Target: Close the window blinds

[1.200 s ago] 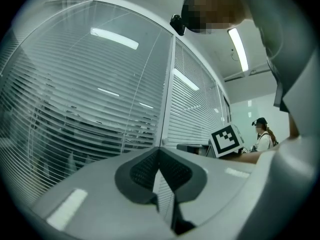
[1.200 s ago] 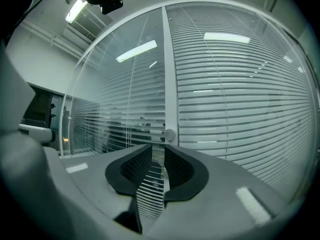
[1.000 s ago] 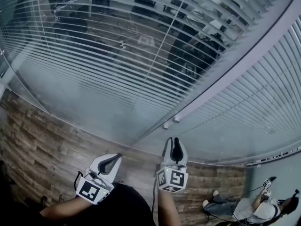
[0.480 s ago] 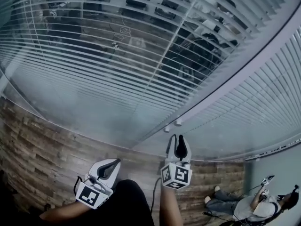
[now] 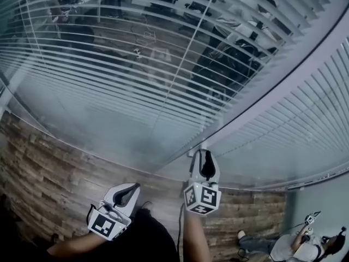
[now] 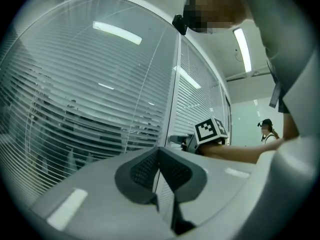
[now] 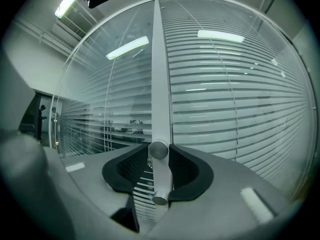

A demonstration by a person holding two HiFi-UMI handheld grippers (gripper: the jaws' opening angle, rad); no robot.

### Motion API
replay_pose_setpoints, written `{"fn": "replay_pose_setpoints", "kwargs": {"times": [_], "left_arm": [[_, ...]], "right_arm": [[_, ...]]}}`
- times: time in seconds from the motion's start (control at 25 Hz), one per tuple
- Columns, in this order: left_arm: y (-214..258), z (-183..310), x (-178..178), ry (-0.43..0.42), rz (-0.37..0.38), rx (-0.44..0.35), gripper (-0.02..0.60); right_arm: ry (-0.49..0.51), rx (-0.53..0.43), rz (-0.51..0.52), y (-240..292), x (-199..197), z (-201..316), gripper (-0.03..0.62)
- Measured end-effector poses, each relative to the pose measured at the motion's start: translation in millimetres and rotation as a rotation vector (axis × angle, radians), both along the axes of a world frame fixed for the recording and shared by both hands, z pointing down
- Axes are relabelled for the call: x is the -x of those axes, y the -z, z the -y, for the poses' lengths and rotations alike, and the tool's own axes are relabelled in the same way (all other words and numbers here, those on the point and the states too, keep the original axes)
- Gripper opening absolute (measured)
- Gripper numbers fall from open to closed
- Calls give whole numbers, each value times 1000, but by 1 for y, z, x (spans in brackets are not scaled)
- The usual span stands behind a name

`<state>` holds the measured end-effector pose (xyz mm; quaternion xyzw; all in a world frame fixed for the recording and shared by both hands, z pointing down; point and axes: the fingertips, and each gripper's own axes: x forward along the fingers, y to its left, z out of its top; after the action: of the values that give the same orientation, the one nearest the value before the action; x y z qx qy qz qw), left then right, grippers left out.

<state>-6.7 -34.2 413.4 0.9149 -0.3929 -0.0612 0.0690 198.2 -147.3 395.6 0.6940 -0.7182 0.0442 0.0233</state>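
My right gripper (image 5: 203,156) has just slid a little closer to the white post (image 7: 160,84) between the two windows. Its tongs have been opening wider. Now they stand apart, with the top round knob (image 7: 159,149) sitting right between them. A second knob (image 7: 160,200) is just under it on the same post. I can't see the pads squeezing the knob, so I think I have let go of it or am getting a new hold. My left gripper (image 5: 133,185) hangs back near my body, with its tongs together and nothing in them. The blinds (image 5: 136,64) are behind the glass in front of me. Their slats lie flat, so I can see the dark room through them. The blind on the other side (image 7: 235,99) looks shut. So the job is not done yet, and I think the knob needs more turning.
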Motion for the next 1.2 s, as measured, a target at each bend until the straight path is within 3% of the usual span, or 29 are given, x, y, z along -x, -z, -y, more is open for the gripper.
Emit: {"fn": "replay_pose_setpoints", "kwargs": {"times": [0.24, 0.4, 0.76, 1.0, 1.08, 1.2], "left_arm": [[-10, 17, 3, 12, -10, 6, -2], [-10, 21, -2, 16, 1, 8, -2], [-11, 22, -1, 7, -15, 7, -2], [-24, 13, 9, 2, -19, 6, -2], [-20, 12, 7, 5, -19, 6, -2], [-24, 11, 7, 7, -15, 21, -2]], "right_arm": [[-20, -5, -3, -8, 1, 16, 133], [-28, 8, -62, -6, -7, 18, 129], [29, 42, -378, -8, 1, 18, 130], [39, 42, -714, -20, 21, 12, 127], [46, 40, -748, -18, 19, 12, 129], [60, 38, -673, -17, 18, 13, 133]]}}
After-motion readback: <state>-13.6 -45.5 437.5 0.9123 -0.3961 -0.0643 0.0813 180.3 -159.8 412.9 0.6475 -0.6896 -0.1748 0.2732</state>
